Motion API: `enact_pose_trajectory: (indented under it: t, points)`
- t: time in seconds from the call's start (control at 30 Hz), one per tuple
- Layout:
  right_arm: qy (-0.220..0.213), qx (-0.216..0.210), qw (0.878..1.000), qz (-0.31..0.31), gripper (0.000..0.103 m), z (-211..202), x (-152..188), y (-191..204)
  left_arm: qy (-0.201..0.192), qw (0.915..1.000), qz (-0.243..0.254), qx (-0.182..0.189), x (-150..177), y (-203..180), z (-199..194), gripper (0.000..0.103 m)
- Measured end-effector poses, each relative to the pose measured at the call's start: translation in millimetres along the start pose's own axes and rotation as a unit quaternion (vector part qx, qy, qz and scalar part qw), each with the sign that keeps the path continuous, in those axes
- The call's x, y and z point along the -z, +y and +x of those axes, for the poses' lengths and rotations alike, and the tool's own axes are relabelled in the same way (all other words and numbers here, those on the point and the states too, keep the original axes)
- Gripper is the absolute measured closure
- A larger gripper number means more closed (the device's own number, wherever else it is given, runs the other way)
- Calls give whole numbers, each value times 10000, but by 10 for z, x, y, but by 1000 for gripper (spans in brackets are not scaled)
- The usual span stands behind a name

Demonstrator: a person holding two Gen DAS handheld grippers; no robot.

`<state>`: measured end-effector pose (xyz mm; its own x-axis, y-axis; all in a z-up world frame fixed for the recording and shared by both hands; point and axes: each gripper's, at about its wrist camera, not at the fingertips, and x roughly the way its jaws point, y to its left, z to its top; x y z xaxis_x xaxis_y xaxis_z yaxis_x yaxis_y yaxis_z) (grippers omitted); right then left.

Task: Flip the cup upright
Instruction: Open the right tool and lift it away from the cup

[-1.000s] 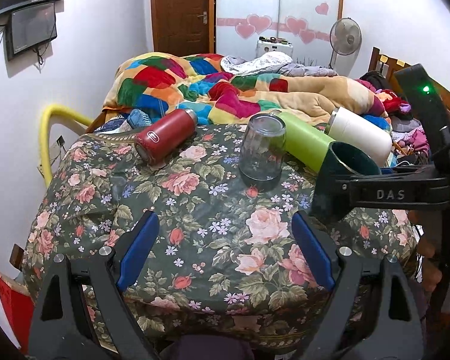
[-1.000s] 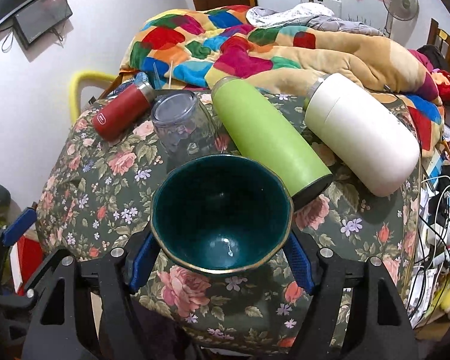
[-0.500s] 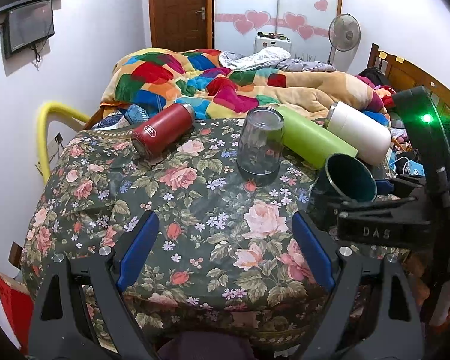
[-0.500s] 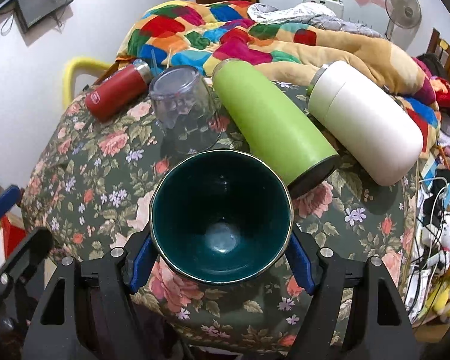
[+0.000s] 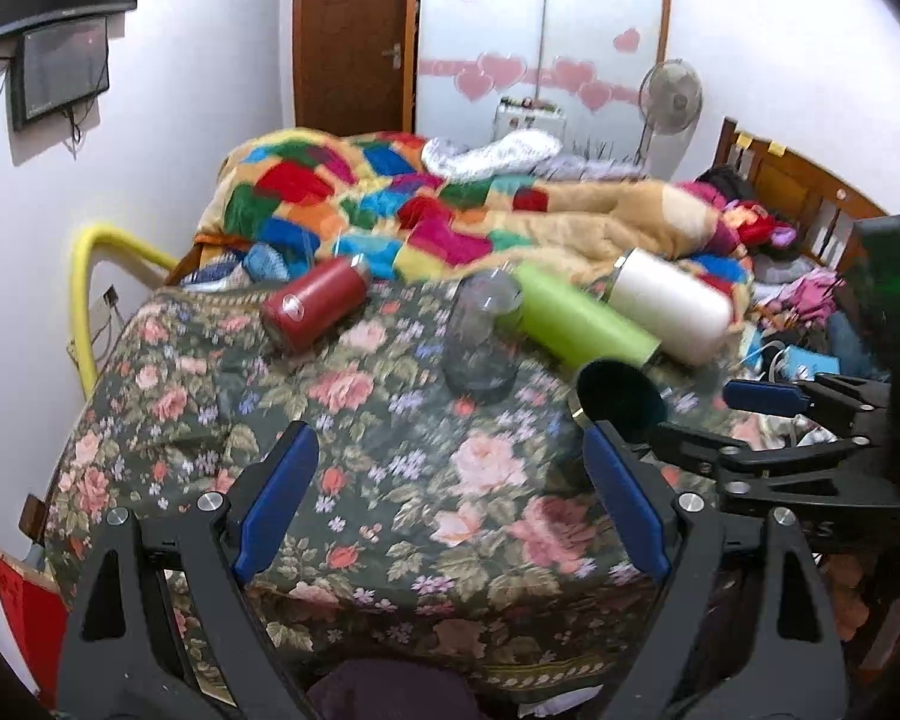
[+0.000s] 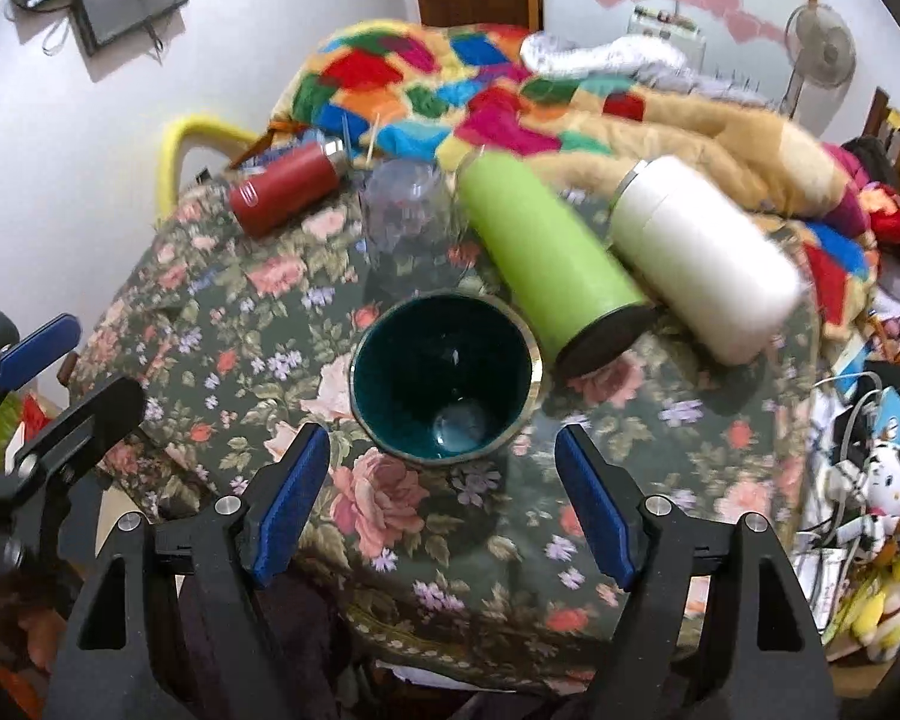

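On the floral table [image 6: 222, 360], from left: the left gripper [image 5: 450, 504] hangs with jaws wide and empty. The cup [image 6: 444, 378] stands mouth-up, seemingly settled, beside the green bottle [image 6: 546, 264]. The right gripper [image 6: 444, 504] is spread clear of it, holding nothing. Flipping looks done; only pulling away remains.

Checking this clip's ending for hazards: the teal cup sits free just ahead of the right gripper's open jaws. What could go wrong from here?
1. The teal cup stands on a soft, rumpled tablecloth and looks slightly tilted; it might tip.
2. The green bottle lies on its side beside the cup's rim; a roll could knock it.
3. The right gripper is close, jaws open; a sideways retreat may clip the cup.
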<state>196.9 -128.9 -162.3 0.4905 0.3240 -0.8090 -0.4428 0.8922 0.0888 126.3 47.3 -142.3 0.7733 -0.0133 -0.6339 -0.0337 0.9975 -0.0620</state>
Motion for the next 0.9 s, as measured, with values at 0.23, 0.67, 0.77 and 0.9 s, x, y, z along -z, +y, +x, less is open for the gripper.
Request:
enact_pose_trajectory:
  t: [0.23,0.67,0.77,0.9]
  points:
    - [-1410,193,9898,25,28,-1126,29,-35,-904,9954,57,295,-280,-211,-704,13]
    - [-3483,263,9368,196,25,-2400,317,137,-2568,9660,146,276,-308,-473,-1962,5]
    - [-3676,318,9293,174,13,-2450,381,174,-2809,9594,216,151,-222,-500,-2061,0]
    - [-3765,443,9252,163,0,-2444,457,225,-2768,9605,277,45,-151,-537,-2074,0]
